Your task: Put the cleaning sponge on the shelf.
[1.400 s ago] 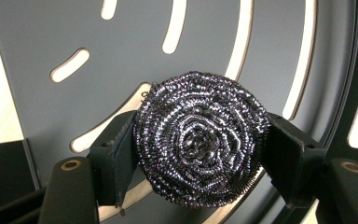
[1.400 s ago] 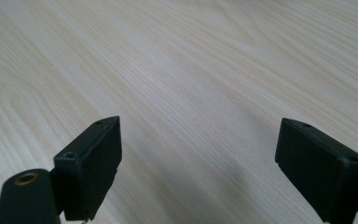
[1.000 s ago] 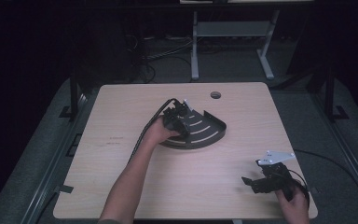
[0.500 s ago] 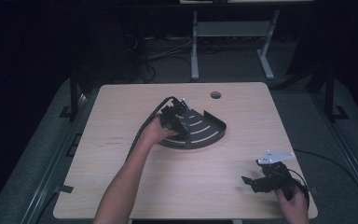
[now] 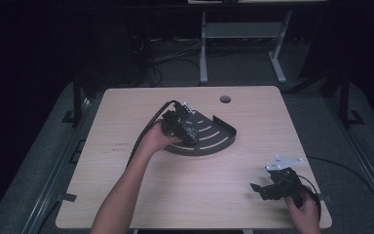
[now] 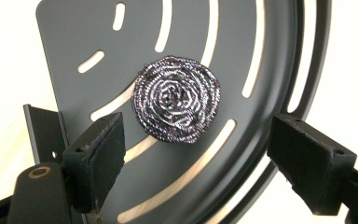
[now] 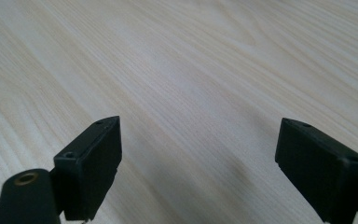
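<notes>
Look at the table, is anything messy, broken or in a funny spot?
Nothing stands out. The steel scrubber lies flat and whole on the dark slotted tray, between the open left tool jaws, which have just been opening. The tray sits level on the table, and the right tool rests open.

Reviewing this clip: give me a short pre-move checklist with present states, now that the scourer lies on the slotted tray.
1. Scourer rests flat on the tray: ok.
2. Left gripper free of the scourer: ok, its jaws have just been opening and the pads stand clear of it on either side.
3. Tray fully on the table: ok.
4. Right gripper open with nothing between the pads: ok.
5. Right gripper apart from the tray, near the table's right front corner: ok.
</notes>
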Available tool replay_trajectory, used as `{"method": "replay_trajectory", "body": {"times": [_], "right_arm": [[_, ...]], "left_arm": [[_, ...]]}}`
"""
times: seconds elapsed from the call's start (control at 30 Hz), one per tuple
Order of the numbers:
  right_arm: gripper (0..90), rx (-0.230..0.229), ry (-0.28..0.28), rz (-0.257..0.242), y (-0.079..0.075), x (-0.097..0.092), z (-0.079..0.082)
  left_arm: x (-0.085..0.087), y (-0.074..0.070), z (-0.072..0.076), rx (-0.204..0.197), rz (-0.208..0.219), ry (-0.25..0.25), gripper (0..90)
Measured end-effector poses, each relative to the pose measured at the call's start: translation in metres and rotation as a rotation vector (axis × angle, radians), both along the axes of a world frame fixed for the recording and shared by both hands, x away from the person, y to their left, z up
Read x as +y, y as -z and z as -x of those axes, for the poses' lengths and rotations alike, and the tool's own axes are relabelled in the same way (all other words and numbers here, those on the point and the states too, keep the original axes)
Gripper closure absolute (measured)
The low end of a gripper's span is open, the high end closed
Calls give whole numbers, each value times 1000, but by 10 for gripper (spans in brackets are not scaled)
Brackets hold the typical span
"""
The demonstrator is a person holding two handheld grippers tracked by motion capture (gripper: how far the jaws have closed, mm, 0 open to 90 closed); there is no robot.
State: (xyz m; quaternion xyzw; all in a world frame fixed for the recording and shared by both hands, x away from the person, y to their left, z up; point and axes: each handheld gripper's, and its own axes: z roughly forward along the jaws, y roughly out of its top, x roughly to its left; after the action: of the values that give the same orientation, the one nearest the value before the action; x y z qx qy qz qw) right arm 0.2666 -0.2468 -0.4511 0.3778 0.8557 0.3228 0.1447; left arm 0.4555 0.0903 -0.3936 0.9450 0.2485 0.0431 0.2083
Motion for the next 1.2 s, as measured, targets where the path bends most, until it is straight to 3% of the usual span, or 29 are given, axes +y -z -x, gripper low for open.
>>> {"method": "replay_trajectory", "body": {"times": [0.47, 0.63, 0.77, 1.2], "right_arm": [[141, 1, -4, 8, 0, 2, -1], [141, -3, -3, 15, 0, 3, -1], [141, 0, -4, 14, 1, 3, -1], [141, 4, 1, 21, 1, 5, -1]], "left_arm": [[21, 1, 17, -7, 31, -20, 187], [25, -1, 23, -9, 19, -7, 187], [28, -5, 29, -19, 46, -7, 188], [34, -14, 51, -50, 73, 11, 191]]}}
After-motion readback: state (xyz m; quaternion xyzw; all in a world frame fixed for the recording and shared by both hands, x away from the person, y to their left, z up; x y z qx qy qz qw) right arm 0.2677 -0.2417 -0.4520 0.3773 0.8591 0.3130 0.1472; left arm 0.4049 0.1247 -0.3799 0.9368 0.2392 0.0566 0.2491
